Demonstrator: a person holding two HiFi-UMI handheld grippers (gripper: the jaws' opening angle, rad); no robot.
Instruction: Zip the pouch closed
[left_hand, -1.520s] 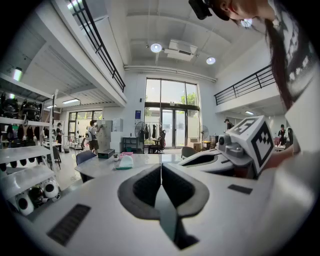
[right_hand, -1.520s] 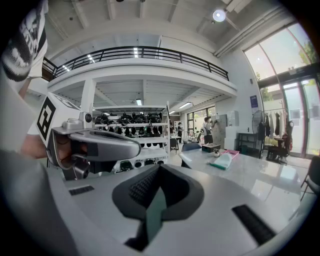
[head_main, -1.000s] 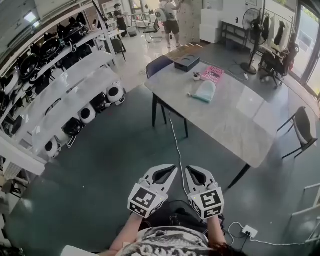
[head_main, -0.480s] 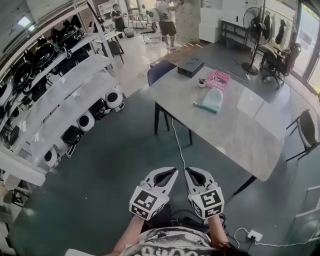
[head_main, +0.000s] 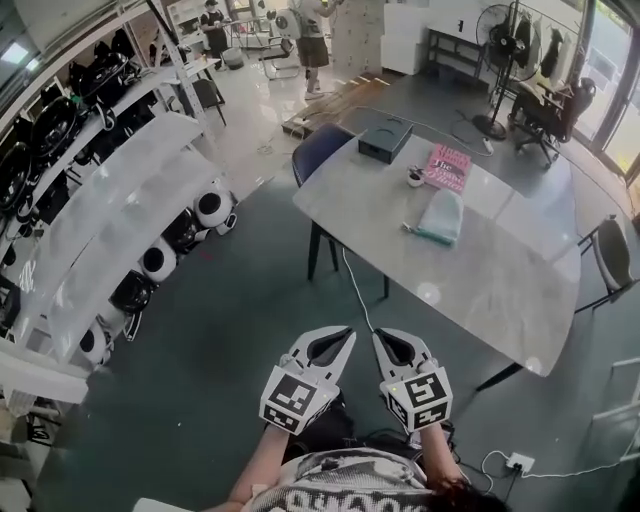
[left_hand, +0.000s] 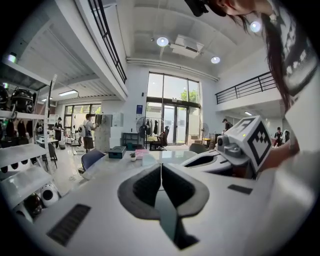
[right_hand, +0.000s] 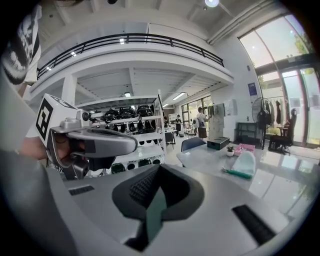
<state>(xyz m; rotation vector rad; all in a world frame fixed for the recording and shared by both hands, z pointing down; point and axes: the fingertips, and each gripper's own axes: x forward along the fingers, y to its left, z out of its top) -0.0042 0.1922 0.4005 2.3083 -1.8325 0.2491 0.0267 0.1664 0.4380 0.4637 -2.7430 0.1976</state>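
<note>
Looking down in the head view, the left tongs (head_main: 338, 342) and right tongs (head_main: 390, 345) sit side by side at 6 o'clock, just in front of the person's body, tips aimed toward 12. Both pairs are pressed together and carry nothing. That low, tucked pose reads as a carrying posture, since the work is well apart from them. The pouch (head_main: 442, 215) lies flat on the table (head_main: 480, 285) at about 1 o'clock. Its teal zipper edge faces the near side, with a small tab poking out toward 9. This probably leaves the zipper easy to reach from the side the person would come up on. Beyond it are a pink book (head_main: 448, 167), a small pot (head_main: 415, 178) and a black box (head_main: 385, 140), all clear of the pouch. Shelves (head_main: 100, 230) fill the 9 o'clock side.

In the left gripper view, the left tongs (left_hand: 161, 181) are shut pad to pad, with only a thin seam between them and nothing caught there. The pouch (left_hand: 149, 159) is a small pale shape on the far table at 12. The neighbouring tongs cross at 2 o'clock.

In the right gripper view, the right tongs (right_hand: 155, 196) are likewise closed tight and empty. The pouch (right_hand: 245, 164) rests at 3 o'clock on the table, teal edge lowest, untouched. Zipping has not begun, and closing the gap to the table comes first.
</note>
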